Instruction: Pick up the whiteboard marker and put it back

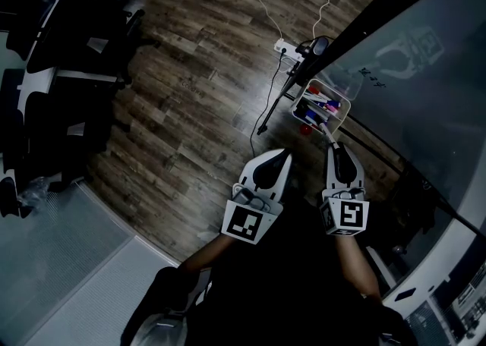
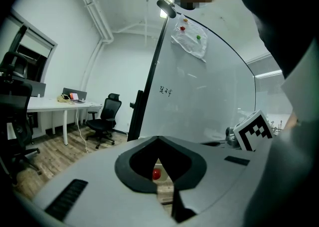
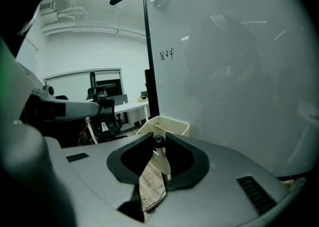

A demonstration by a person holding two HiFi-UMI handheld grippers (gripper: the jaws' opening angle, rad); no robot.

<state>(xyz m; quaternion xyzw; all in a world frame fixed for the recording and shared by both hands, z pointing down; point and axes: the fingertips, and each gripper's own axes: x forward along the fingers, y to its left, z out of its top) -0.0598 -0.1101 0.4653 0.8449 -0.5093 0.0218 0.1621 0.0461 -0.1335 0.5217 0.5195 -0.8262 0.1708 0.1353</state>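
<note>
Pinching a slim, round-capped marker [image 3: 159,142]: the right claw [image 3: 159,136].

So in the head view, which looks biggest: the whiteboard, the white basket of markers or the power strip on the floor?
1. Whiteboard, by far the largest.
2. White basket, next.
3. Power strip, smallest, though it lies farther from the camera, which shrinks it.

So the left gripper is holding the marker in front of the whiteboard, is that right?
No, it is the right gripper that holds the whiteboard marker in front of the whiteboard. The right gripper view shows its jaws shut on it. The left gripper has its jaws together with nothing between them.
</note>
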